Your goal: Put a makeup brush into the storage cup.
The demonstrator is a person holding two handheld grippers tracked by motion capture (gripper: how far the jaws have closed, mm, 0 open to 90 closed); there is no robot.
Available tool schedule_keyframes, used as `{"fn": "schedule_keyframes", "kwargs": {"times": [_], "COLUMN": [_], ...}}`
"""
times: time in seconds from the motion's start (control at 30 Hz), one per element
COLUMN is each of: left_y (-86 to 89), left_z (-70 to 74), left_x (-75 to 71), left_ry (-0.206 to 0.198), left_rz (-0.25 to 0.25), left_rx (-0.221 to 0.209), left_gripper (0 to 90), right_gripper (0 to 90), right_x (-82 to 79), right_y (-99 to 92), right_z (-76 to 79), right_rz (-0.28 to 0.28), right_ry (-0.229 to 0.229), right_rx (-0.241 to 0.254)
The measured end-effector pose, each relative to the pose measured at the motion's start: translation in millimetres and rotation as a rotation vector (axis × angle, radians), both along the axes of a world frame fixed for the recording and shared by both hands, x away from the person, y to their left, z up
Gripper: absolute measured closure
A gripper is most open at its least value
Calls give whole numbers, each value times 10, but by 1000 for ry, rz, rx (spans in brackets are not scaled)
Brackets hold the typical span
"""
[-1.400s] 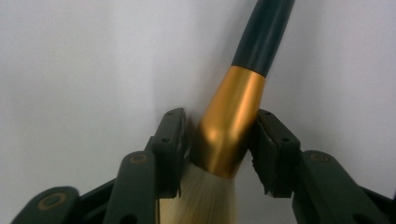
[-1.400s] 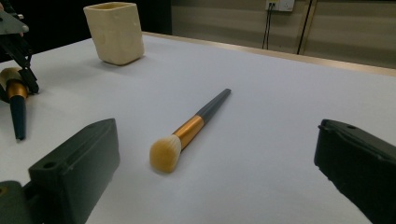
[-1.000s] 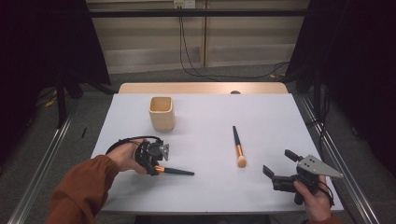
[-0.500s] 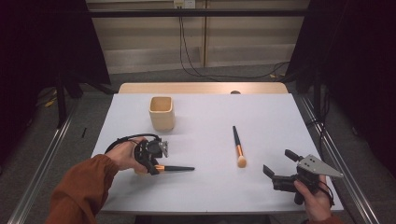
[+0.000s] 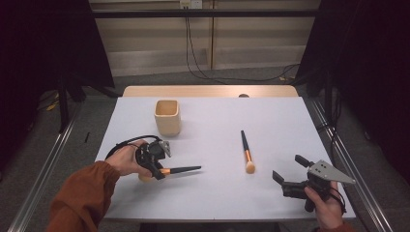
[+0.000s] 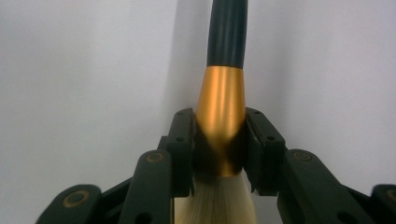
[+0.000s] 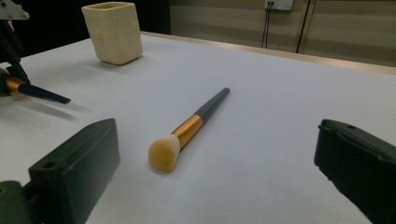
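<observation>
Presently, on the white table (image 5: 212,193):

Item one: left gripper (image 5: 155,166), near the table's left front, jaws closed on the gold ferrule of a makeup brush (image 6: 223,98), pads pressing either side just above the pale bristles. The dark handle sticks out level towards the table's middle; gripping by the ferrule looks chosen to leave the handle free to lead.

Item two: second brush (image 5: 247,152), lying flat right of centre, bristles towards the person, untouched.

Item three: right gripper (image 5: 289,180), near the right front corner, jaws wide apart and empty, facing the second brush; probably waiting its turn.

Item four: cream square cup (image 5: 168,117), upright, open-topped, behind the left gripper; likely where the brushes go.

Room: bare tabletop between cup and held brush; the left edge lies close by.
</observation>
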State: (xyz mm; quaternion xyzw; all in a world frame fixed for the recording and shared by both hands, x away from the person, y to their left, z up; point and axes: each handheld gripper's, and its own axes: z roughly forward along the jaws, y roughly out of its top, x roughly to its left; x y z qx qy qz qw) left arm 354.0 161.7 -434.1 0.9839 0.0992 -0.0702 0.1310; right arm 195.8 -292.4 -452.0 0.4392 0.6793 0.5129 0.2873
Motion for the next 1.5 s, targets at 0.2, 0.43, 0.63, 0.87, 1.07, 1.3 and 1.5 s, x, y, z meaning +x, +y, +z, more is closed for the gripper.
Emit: {"fn": "schedule_keyframes", "kwargs": {"times": [0.2, 0.43, 0.63, 0.87, 1.07, 1.3, 1.5], "left_y": [69, 126, 139, 177, 218, 244, 281], "left_z": [81, 167, 214, 170, 197, 215, 181], "left_x": [13, 10, -22, -51, -82, -92, -93], "left_ry": [8, -20, -23, -6, -21, -54, -62], "left_rz": [50, 93, 122, 158, 198, 249, 292], "left_rx": [-74, -141, -184, -221, -279, -337, -388], "left_gripper": [666, 666, 666, 666, 667, 666, 666], "right_gripper": [0, 0, 0, 0, 0, 0, 0], "right_x": [3, 2, 1, 3, 2, 1, 1], "right_y": [2, -1, 0, -1, -1, 1, 0], "right_z": [-1, 0, 1, 0, 1, 1, 2], "right_rz": [0, -1, -1, -2, -2, -2, -3], "right_ry": [1, 0, -1, 0, -1, -1, -2], "right_rx": [0, 2, 2, 2, 3, 4, 6]}}
